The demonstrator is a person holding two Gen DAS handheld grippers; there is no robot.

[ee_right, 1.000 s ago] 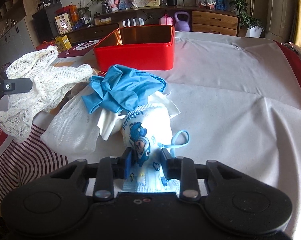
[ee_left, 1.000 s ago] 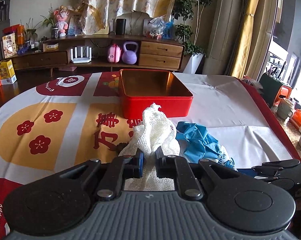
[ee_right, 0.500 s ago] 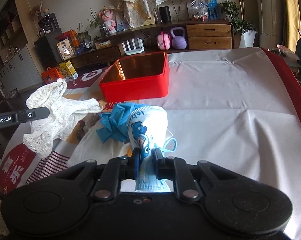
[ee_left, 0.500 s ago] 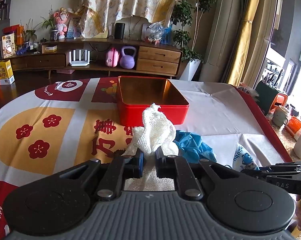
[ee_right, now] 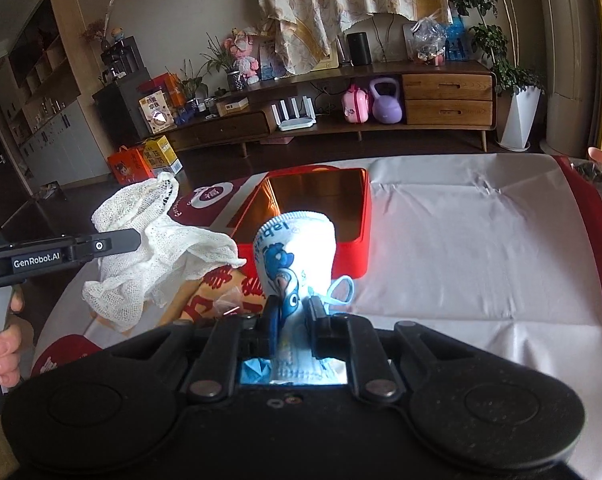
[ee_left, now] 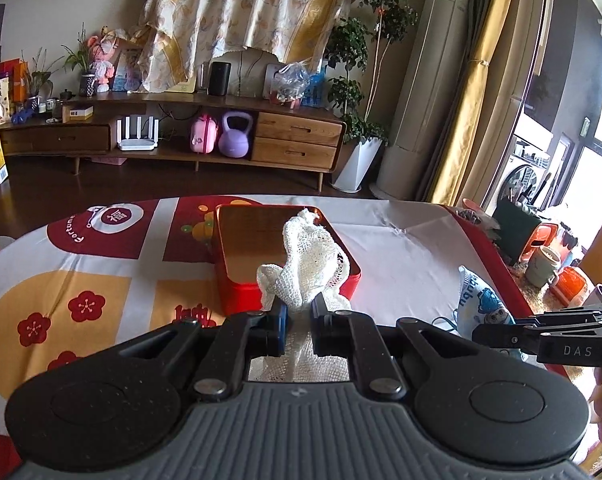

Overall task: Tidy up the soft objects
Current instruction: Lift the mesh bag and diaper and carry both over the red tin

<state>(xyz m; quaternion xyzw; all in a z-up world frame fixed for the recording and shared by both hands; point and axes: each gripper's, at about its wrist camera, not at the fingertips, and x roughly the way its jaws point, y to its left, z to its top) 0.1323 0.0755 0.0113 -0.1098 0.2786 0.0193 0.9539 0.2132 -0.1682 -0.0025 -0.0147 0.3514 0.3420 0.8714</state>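
Both tongs have risen since a second ago, each lifting its load clear of the tabletop (ee_right: 461,240), and the blue glove that lay in the pile then shows in neither view. Nearest in the left wrist view, the left tongs (ee_left: 299,314) are closed tight on a white mesh cloth (ee_left: 309,264), whose bunched top stands up in front of the red tin (ee_left: 237,292) while its tail hangs below the pads. From the right wrist view the same cloth droops in folds from the tongs at the left edge, above the patterned part of the tablecloth. The right tongs (ee_right: 293,312) are clamped on a white child's face mask (ee_right: 293,252) printed with a blue cartoon figure; its blue ear loop (ee_right: 341,290) dangles to the right of the pads. Those jaws closed further in the first part of the last second, with the mask between them. Beyond both loads the red tin sits open on the tabletop, its gold inside bare. Farther back stands a wooden sideboard (ee_right: 445,96) with a purple kettlebell (ee_right: 387,102) on its lower shelf
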